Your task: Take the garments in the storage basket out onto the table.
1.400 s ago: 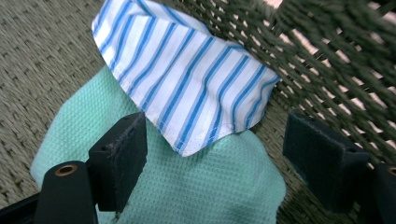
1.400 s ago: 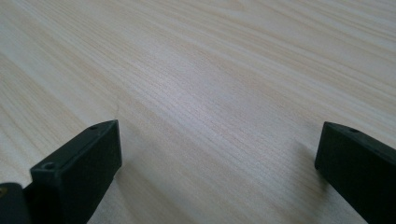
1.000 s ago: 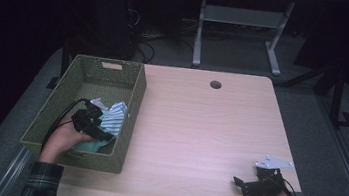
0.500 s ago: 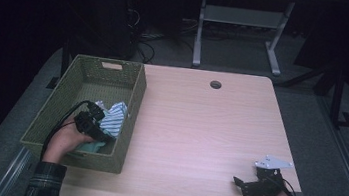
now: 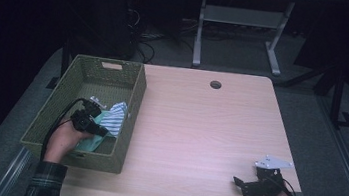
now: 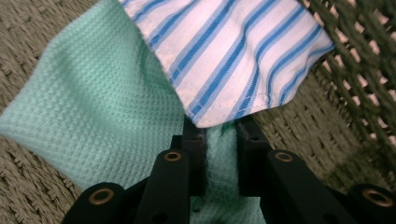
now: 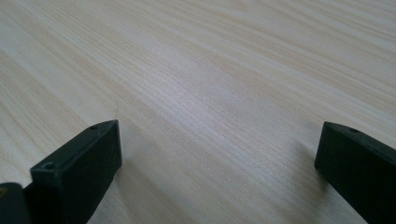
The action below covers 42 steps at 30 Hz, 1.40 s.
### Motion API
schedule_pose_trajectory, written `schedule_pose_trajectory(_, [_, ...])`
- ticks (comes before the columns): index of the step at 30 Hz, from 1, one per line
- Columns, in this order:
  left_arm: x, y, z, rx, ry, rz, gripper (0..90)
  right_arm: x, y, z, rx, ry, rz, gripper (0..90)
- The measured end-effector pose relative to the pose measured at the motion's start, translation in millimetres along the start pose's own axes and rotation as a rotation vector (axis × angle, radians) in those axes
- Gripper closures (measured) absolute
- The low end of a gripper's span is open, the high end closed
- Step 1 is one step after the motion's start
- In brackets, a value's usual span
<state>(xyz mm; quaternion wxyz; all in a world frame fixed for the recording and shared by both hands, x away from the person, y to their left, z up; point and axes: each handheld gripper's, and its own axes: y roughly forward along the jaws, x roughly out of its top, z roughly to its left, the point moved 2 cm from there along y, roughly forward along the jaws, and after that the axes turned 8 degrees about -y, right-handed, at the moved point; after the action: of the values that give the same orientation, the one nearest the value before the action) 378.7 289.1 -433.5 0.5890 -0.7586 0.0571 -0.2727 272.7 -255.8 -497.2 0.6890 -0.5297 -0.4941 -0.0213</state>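
A green woven basket [image 5: 134, 98] stands at the table's left edge. Inside it lie a mint-green cloth [image 6: 93, 107] and a white cloth with blue stripes [image 6: 233, 51], whose corner drapes over the jaw tips. My left gripper [image 6: 222, 140] is down in the basket, its jaws closed to a narrow gap with a fold of the mint-green cloth pinched between them. In the high view that left gripper [image 5: 99, 130] rests on the green cloth [image 5: 90, 142], beside the striped cloth [image 5: 117, 117]. My right gripper [image 5: 238, 182] lies on the table near the front right corner. Its jaws stand wide open over bare wood [image 7: 219, 154].
The light wooden table [image 5: 198, 131] has a round cable hole [image 5: 215, 84] at its far middle. The basket's woven wall [image 6: 359, 70] rises close to the right of the left jaws. A white desk frame [image 5: 236, 30] stands on the dark floor beyond.
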Motion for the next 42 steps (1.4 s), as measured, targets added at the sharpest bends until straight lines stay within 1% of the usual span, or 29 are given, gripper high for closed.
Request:
schedule_pose_trajectory(2, [0.3, -3.4, 0.8, -0.009, -0.016, -0.025, 77.5, 0.0, 0.0, 0.0, 0.0, 0.0, 0.0, 0.1])
schedule_pose_trajectory(4, [0.9, -8.5, 2.2, -0.025, -0.015, -0.045, 77.9, 0.0, -0.1, -0.1, 0.001, 0.002, 0.0, 0.2])
schedule_pose_trajectory(5, [1.0, -10.4, 1.9, -0.036, -0.031, -0.068, 78.1, 0.0, -0.1, -0.1, 0.002, 0.002, -0.001, 0.1])
schedule_pose_trajectory(7, [1.3, -14.8, 3.2, -0.05, -0.035, -0.096, 78.2, 0.0, -0.1, -0.1, 0.001, 0.002, -0.001, 0.1])
schedule_pose_trajectory(13, [2.6, -30.1, 5.6, -0.067, -0.061, -0.185, 78.2, 0.0, 0.0, 0.0, -0.001, -0.001, 0.0, 0.1])
schedule_pose_trajectory(15, [2.2, -37.4, 6.8, -0.072, -0.07, -0.226, 78.4, 0.1, 0.0, 0.0, -0.001, -0.001, 0.0, 0.1])
schedule_pose_trajectory(16, [2.0, -39.8, 7.6, -0.074, -0.073, -0.238, 78.5, 0.1, 0.0, 0.0, 0.0, 0.0, 0.0, 0.1])
schedule_pose_trajectory(17, [1.3, -46.7, 9.4, -0.073, -0.079, -0.275, 78.5, 0.0, 0.0, -0.1, 0.0, 0.0, 0.0, 0.1])
schedule_pose_trajectory(18, [1.2, -48.5, 9.7, -0.073, -0.081, -0.286, 78.6, 0.0, 0.1, 0.0, -0.001, -0.001, 0.001, 0.1])
schedule_pose_trajectory(19, [0.9, -52.9, 10.5, -0.075, -0.085, -0.312, 78.7, 0.1, 0.1, 0.1, -0.001, -0.001, 0.001, 0.2])
schedule_pose_trajectory(21, [0.4, -59.4, 11.1, -0.078, -0.088, -0.347, 78.7, 0.1, 0.0, 0.1, -0.001, -0.001, 0.001, 0.1])
schedule_pose_trajectory(25, [-0.2, -72.8, 11.2, -0.098, -0.099, -0.424, 78.8, 0.1, 0.1, 0.1, -0.002, -0.002, 0.001, 0.1])
schedule_pose_trajectory(26, [-0.2, -74.5, 11.4, -0.107, -0.098, -0.429, 78.8, 0.1, 0.1, 0.1, -0.002, -0.002, 0.001, 0.1])
schedule_pose_trajectory(28, [0.1, -77.7, 10.7, -0.122, -0.114, -0.455, 78.8, 0.1, 0.1, 0.1, -0.002, -0.003, 0.001, 0.2])
schedule_pose_trajectory(30, [0.3, -80.9, 10.8, -0.134, -0.118, -0.473, 78.8, 0.1, 0.2, 0.2, -0.002, -0.003, 0.001, 0.1])
schedule_pose_trajectory(31, [0.4, -82.6, 10.6, -0.147, -0.125, -0.493, 78.8, 0.1, 0.2, 0.2, -0.002, -0.003, 0.002, 0.1])
schedule_pose_trajectory(33, [0.5, -85.6, 10.4, -0.16, -0.127, -0.516, 79.0, 0.1, 0.2, 0.3, -0.002, -0.004, 0.002, 0.1])
schedule_pose_trajectory(36, [1.1, -90.8, 10.1, -0.173, -0.126, -0.543, 79.2, 0.1, 0.2, 0.3, -0.003, -0.004, 0.002, 0.2])
schedule_pose_trajectory(38, [1.7, -96.2, 9.1, -0.195, -0.122, -0.574, 79.3, 0.2, 0.2, 0.3, -0.003, -0.004, 0.002, 0.1])
schedule_pose_trajectory(42, [3.0, -104.3, 5.6, -0.221, -0.111, -0.606, 79.3, 0.2, 0.2, 0.4, -0.003, -0.004, 0.003, 0.1])
